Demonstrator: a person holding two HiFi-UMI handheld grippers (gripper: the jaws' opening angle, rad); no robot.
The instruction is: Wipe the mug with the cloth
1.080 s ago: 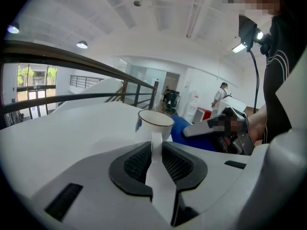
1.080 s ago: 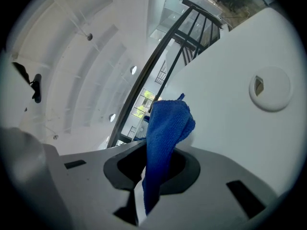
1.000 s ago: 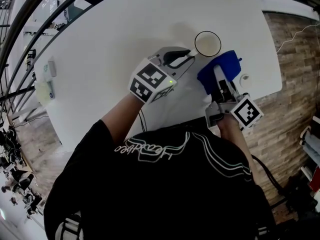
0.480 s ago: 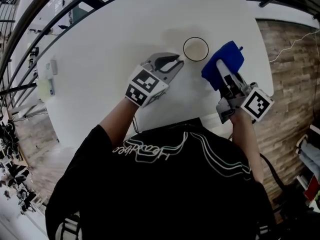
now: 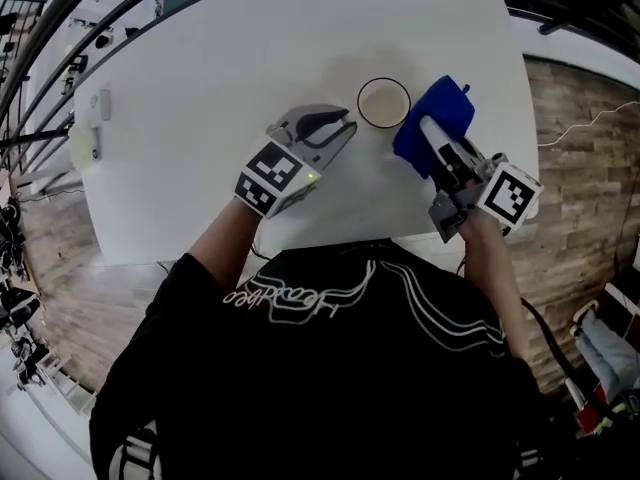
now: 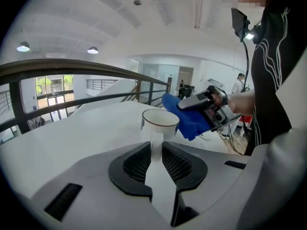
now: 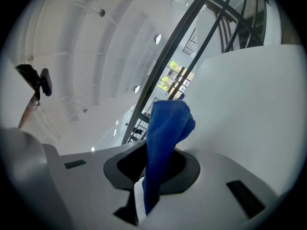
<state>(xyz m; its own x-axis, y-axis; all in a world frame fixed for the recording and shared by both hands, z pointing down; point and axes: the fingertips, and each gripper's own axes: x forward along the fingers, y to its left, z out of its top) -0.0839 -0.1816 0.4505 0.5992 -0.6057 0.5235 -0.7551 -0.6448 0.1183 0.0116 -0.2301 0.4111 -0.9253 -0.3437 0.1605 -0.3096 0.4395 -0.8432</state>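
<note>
A white mug (image 5: 384,103) with a dark rim stands upright on the white table (image 5: 220,68). In the left gripper view the mug (image 6: 160,122) is straight ahead, and my left gripper (image 6: 156,146) is shut on its handle. From the head view, that left gripper (image 5: 347,124) reaches the mug from the left. My right gripper (image 5: 430,128) is shut on a blue cloth (image 5: 436,118), which lies against the mug's right side. In the right gripper view the cloth (image 7: 165,128) stands up from between the jaws and hides the mug.
The table's near edge (image 5: 330,243) runs just in front of the person's chest, and its right edge is close behind the cloth. A small pale object (image 5: 95,138) lies at the table's far left. A dark railing (image 5: 60,28) curves round the far side, above wooden flooring (image 5: 580,168).
My right gripper has carried the blue cloth up and toward the mug, from a little apart to against its right side. The left gripper has stayed on the handle.
</note>
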